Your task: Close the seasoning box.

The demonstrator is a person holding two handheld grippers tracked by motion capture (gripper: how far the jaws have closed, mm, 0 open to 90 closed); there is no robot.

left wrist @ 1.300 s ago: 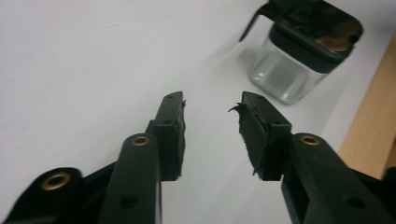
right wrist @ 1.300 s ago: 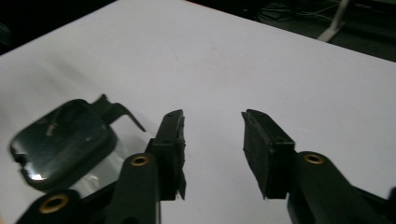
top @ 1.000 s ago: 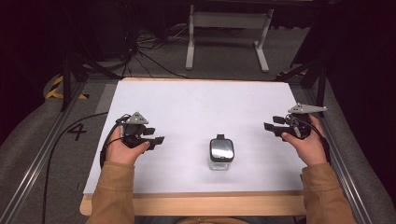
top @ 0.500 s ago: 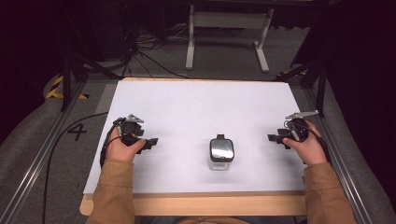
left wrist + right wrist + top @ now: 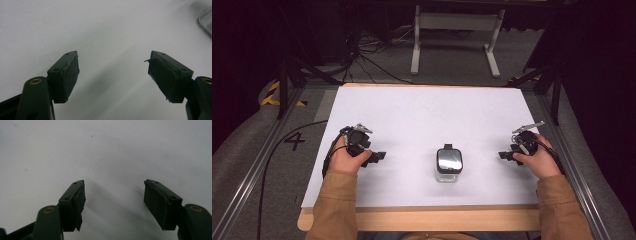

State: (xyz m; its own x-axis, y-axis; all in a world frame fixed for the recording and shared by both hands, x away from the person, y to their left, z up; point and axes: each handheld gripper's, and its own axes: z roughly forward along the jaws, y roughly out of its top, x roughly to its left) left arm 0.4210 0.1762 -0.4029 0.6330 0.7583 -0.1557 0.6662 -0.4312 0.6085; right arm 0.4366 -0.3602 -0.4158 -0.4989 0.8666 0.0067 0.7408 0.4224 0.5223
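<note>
A small clear jar with a shiny square lid [image 5: 449, 162] stands upright near the front middle of the white table [image 5: 427, 115]. My left gripper [image 5: 379, 156] rests low on the table to the jar's left, its jaws pointing toward the jar. In the left gripper view this gripper [image 5: 113, 75] is open, with only bare table between the pads [image 5: 71, 75]; the jar's edge [image 5: 206, 18] shows at the top right corner. My right gripper [image 5: 504, 155] sits to the jar's right, pointing inward. Here too the gripper [image 5: 113, 203] stands open over bare table.
The table's wooden front edge [image 5: 427, 220] runs along the bottom. Metal rails [image 5: 572, 170] flank both sides. A white stand [image 5: 452, 35] and cables lie on the floor beyond the far edge. A black cable [image 5: 277, 150] trails off the left side.
Both hands have come down and toward the front of the table. The right gripper dropped from a raised position to table level. The jar has not moved.
</note>
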